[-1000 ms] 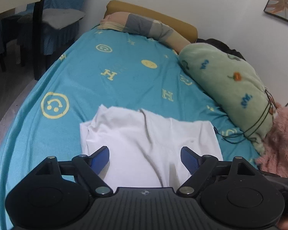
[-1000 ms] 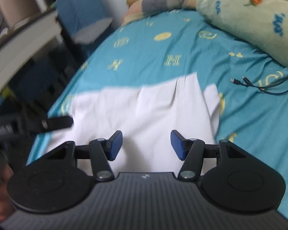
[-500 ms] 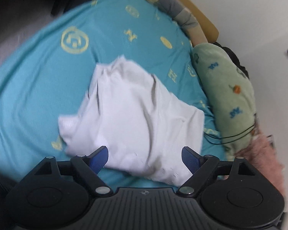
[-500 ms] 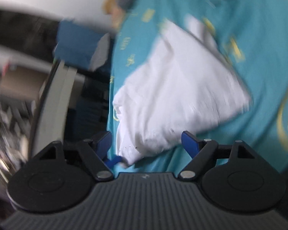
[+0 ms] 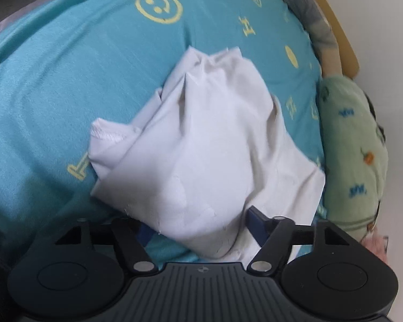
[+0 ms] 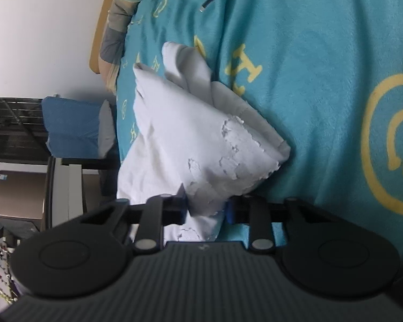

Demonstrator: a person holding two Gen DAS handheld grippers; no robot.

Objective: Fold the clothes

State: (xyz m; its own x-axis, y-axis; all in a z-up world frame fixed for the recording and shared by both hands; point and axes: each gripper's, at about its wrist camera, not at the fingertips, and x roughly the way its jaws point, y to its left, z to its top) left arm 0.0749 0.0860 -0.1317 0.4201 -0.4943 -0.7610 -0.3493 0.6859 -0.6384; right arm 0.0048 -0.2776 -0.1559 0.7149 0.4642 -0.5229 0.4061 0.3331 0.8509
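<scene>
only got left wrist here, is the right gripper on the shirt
observer: Yes, the right gripper is shut on a bunched corner of the shirt.
operator: anything on the fabric there i cant see
observer: A cracked, peeling print runs across the shirt just beyond the gripper.
operator: whats past the shirt on that side
observer: A blue chair stands beside the bed.
</scene>
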